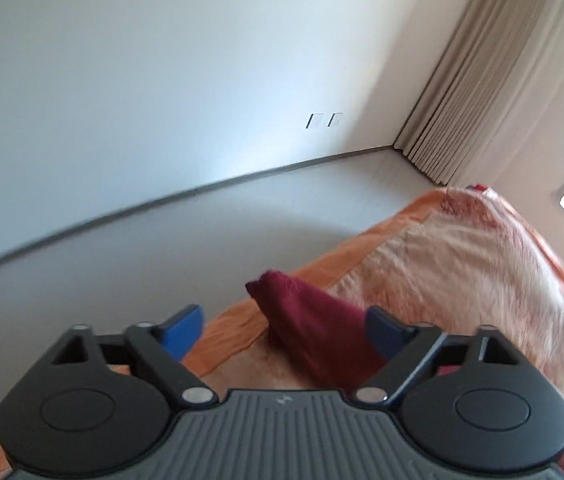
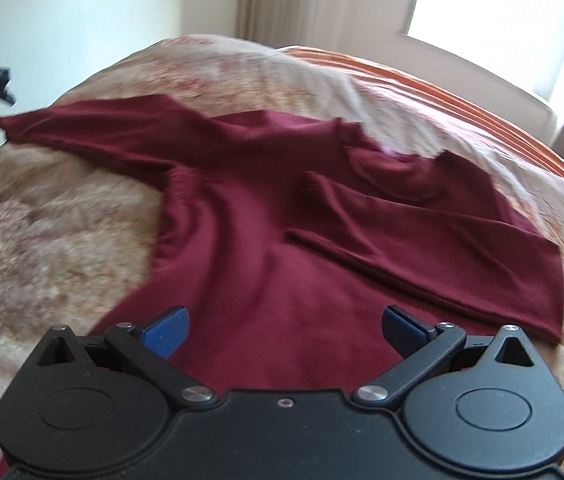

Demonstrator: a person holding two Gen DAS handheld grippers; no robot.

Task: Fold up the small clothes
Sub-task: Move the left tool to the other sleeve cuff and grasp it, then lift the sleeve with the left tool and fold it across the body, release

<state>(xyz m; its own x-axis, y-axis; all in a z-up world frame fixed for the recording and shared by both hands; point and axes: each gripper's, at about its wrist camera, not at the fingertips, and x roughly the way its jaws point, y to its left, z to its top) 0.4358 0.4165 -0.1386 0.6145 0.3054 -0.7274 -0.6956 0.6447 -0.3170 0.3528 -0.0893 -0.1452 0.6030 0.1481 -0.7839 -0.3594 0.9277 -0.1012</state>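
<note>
Left gripper spread wide over the sleeve at the bed edge, nothing pinched. Shirt lies spread, one sleeve already folded in. Right gripper open, empty. Next judged: left sleeve pinched, folded inward.
</note>
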